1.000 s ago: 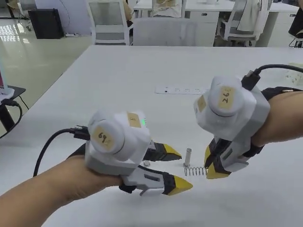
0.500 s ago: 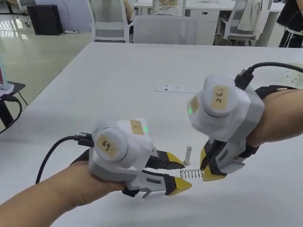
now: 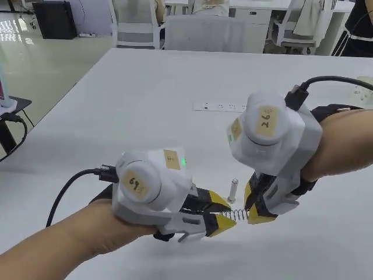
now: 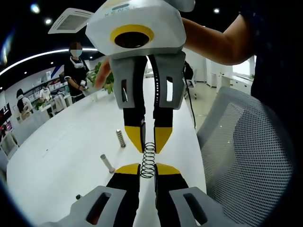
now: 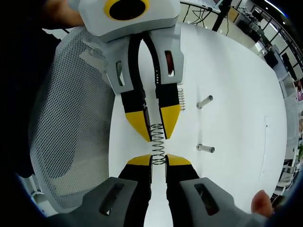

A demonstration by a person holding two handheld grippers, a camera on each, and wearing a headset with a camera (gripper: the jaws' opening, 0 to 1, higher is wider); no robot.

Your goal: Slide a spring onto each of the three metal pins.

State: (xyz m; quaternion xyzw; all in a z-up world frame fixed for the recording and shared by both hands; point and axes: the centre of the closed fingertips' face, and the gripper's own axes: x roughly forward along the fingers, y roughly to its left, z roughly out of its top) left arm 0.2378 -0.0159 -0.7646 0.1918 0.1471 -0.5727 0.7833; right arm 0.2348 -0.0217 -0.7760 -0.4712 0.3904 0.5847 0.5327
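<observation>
A wide white table runs to the far side, with a power strip lying flat on it. Past its far edge stand pale chairs and a white desk. Far left, the glossy floor mirrors bright light — a black cabinet stands there. In the left gripper view a grey mesh chair stands near, with round ceiling lights and a vent overhead.

The left tool, white with yellow tips, has come closer to the right tool. Its jaws, wide apart one second ago, now close on the free end of the thin metal coil spring. The spring now spans between both tools.
</observation>
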